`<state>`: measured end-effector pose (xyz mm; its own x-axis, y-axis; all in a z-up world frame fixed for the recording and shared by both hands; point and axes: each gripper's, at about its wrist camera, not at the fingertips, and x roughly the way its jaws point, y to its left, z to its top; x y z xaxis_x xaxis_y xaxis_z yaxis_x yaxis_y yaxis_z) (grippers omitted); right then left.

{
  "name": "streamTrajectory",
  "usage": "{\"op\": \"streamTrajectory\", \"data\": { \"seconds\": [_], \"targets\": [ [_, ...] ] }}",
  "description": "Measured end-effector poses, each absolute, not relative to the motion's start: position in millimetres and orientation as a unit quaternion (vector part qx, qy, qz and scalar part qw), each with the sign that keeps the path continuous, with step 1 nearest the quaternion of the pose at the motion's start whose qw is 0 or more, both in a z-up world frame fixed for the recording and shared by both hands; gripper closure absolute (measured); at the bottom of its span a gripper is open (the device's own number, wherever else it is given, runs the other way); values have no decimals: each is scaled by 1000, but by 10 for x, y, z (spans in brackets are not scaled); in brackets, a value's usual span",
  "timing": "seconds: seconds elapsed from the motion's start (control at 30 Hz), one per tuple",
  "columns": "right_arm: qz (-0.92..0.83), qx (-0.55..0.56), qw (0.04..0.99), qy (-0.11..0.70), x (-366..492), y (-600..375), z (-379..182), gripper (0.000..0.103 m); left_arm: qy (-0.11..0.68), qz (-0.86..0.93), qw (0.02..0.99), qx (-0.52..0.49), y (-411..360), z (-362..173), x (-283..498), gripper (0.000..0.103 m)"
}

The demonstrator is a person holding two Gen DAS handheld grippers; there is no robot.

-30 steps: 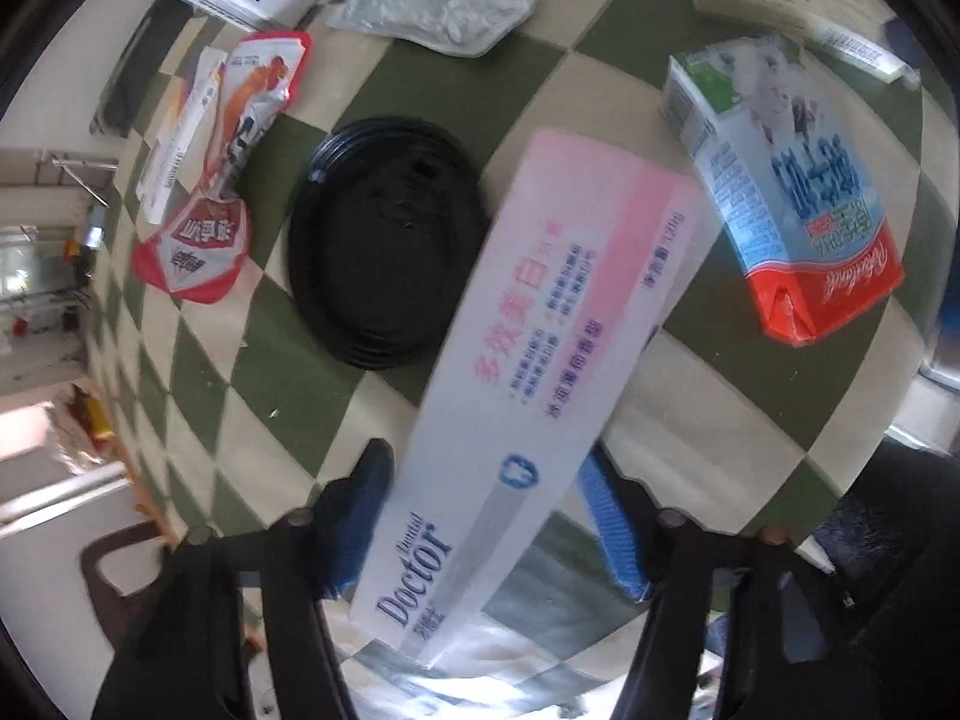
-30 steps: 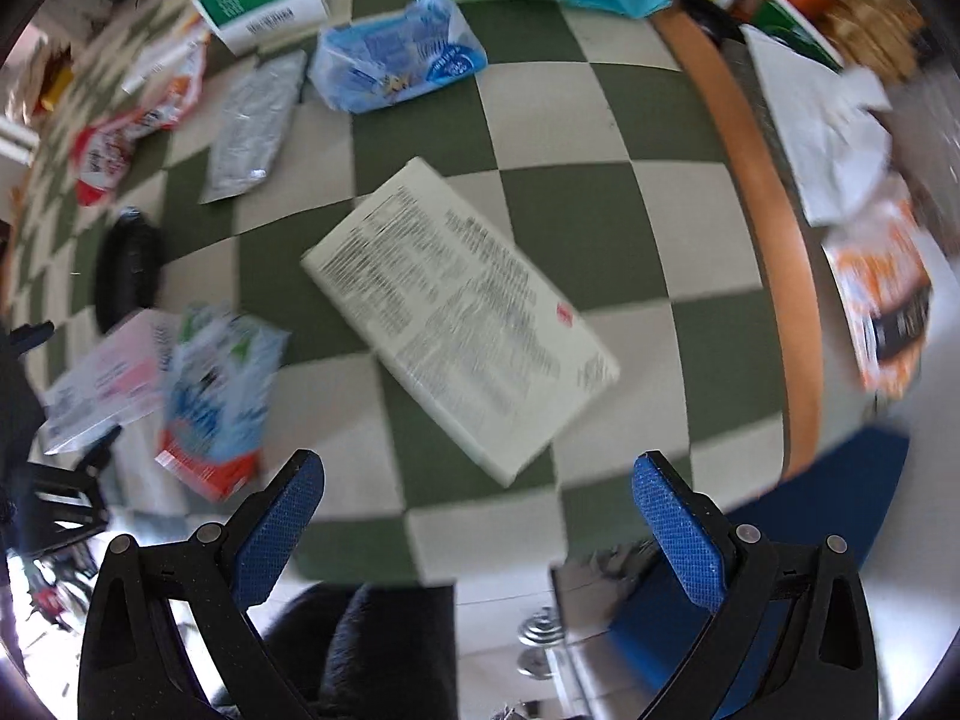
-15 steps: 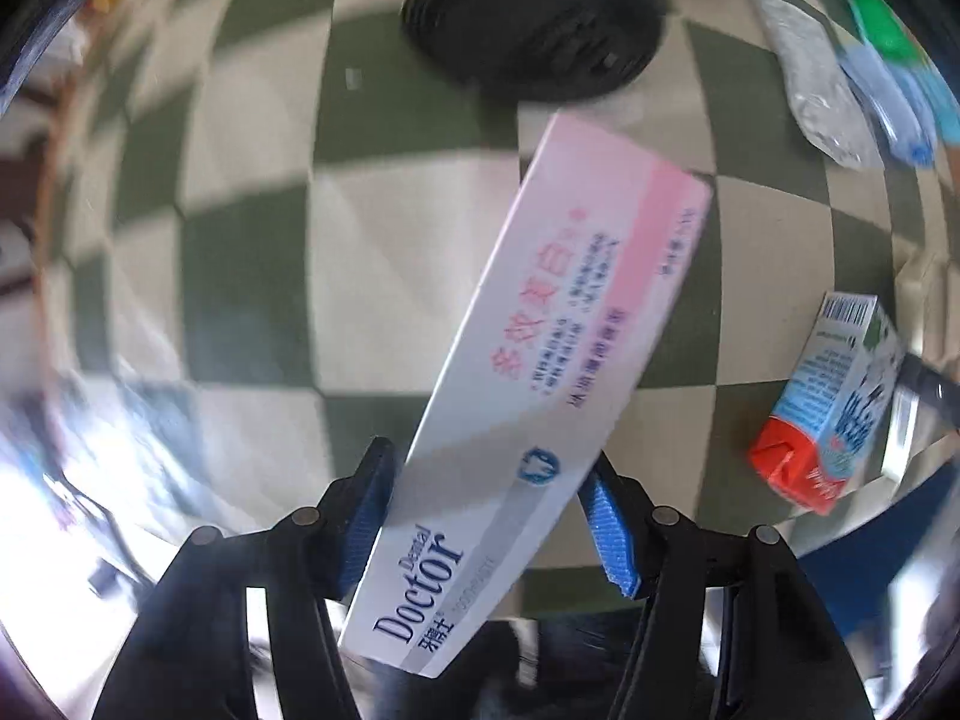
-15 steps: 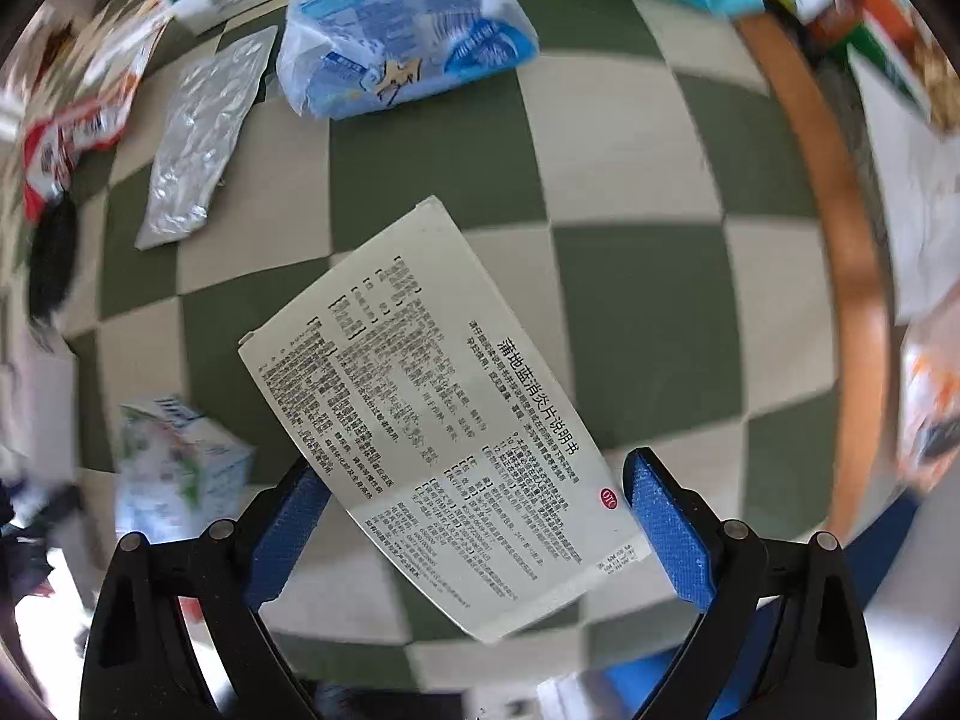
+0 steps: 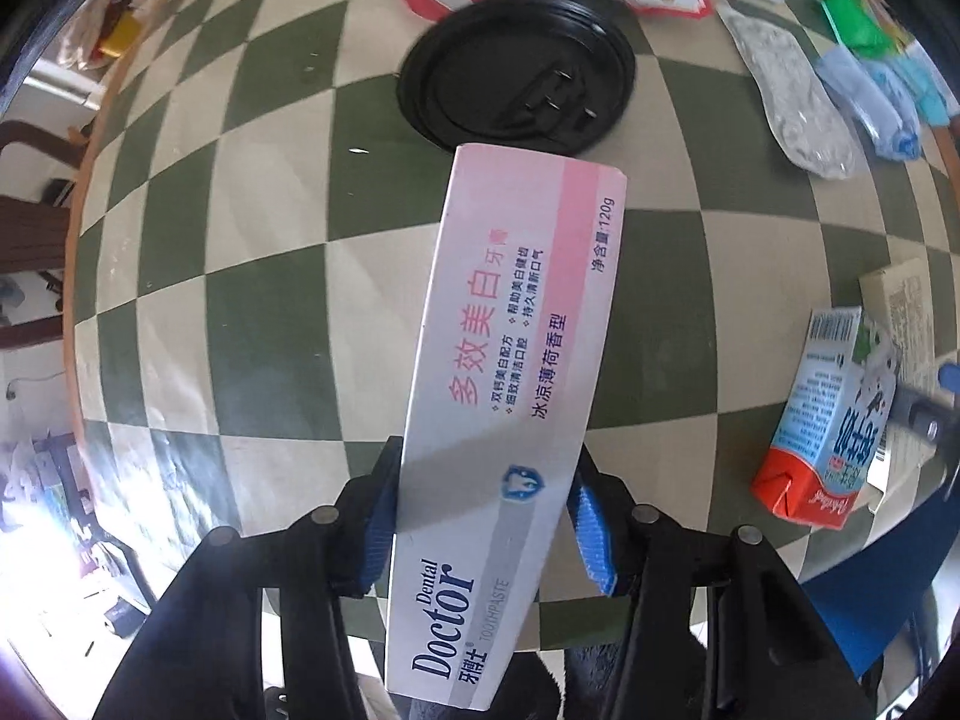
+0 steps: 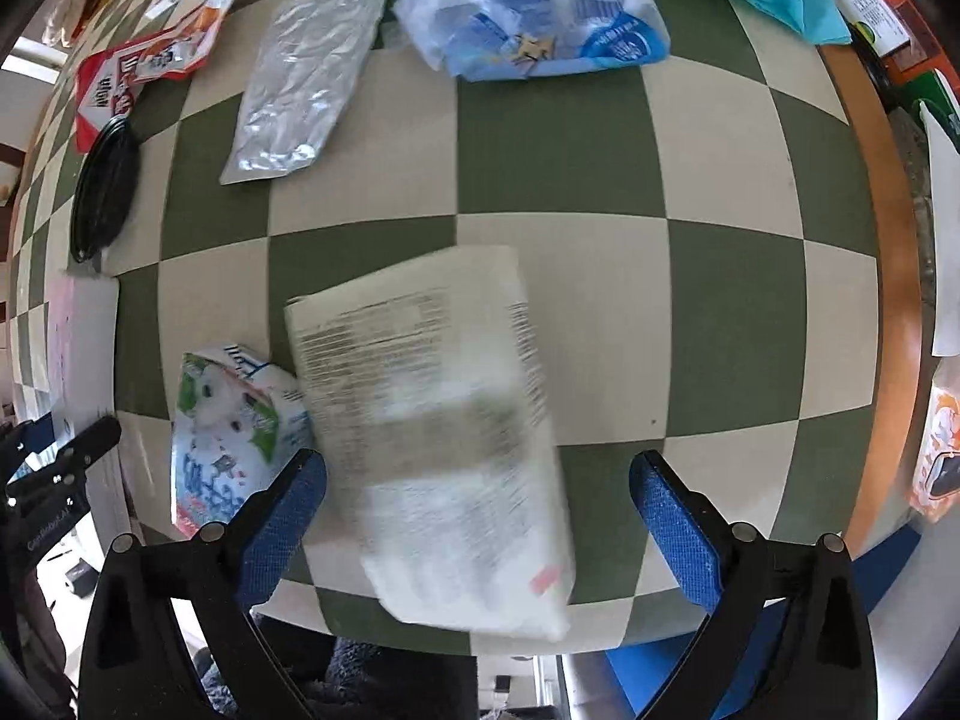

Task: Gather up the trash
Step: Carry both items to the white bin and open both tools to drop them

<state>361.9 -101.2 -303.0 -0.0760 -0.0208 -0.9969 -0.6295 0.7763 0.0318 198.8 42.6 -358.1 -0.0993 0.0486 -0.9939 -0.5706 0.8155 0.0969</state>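
The left gripper now pinches the toothpaste box, its jaws closing onto both long edges, where a second ago the blue pads stood off the sides. Its view has rolled: the black lid sits at 12 o'clock instead of 9, and the milk carton has swung from 2 to 4 o'clock. The right gripper has dropped over the printed leaflet, which now lies between its spread pads, blurred.
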Motion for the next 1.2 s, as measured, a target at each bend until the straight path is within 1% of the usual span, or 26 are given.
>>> {"op": "streamTrajectory", "data": {
  "seconds": [0.1,0.13,0.2,0.23,0.27,0.3,0.53,0.73,0.8,0.9,0.93,0.97,1.03,1.07,1.2],
  "targets": [
    [240,-249,632,693,3426,-892,-3051,2,694,254,647,-190,350,-3557,1979,56],
    [236,-255,630,694,3330,-874,-3132,4,692,258,647,-189,336,-3524,1979,56],
    [230,-261,637,688,3260,-903,-3140,14,686,265,651,-188,337,-3462,1834,56],
    [226,-265,645,680,3223,-926,-3125,16,684,269,652,-187,299,-3447,1811,56],
    [226,-263,652,674,3175,-905,-3104,24,681,271,654,-187,277,-3416,1776,56],
    [225,-256,661,668,3126,-892,-3057,26,678,274,655,-188,234,-3397,1753,57],
    [202,-180,700,661,3007,-994,-2728,26,656,277,678,-183,16,-3111,1537,57],
    [201,-124,732,639,2609,-1155,-2209,26,629,268,707,-181,69,-2692,1210,57],
    [205,-107,739,632,2660,-1439,-1970,26,618,260,719,-183,25,-2559,1011,57],
    [211,-75,752,620,2340,-1687,-1813,26,604,245,733,-196,-67,-2458,804,57],
    [214,-63,755,617,2203,-1771,-1793,26,599,237,737,-206,-5,-2406,733,57],
    [216,-55,757,615,2271,-1917,-1820,26,594,230,739,-217,19,-2372,604,57],
    [219,-37,761,609,1922,-2049,-1694,26,584,211,744,-245,111,-2357,350,57],
    [221,-31,761,609,1873,-2089,-1711,26,581,205,745,-255,133,-2366,221,57],
    [229,-16,757,612,1126,-2221,-1765,26,586,179,728,-307,79,-2534,-383,57]
  ]
}}
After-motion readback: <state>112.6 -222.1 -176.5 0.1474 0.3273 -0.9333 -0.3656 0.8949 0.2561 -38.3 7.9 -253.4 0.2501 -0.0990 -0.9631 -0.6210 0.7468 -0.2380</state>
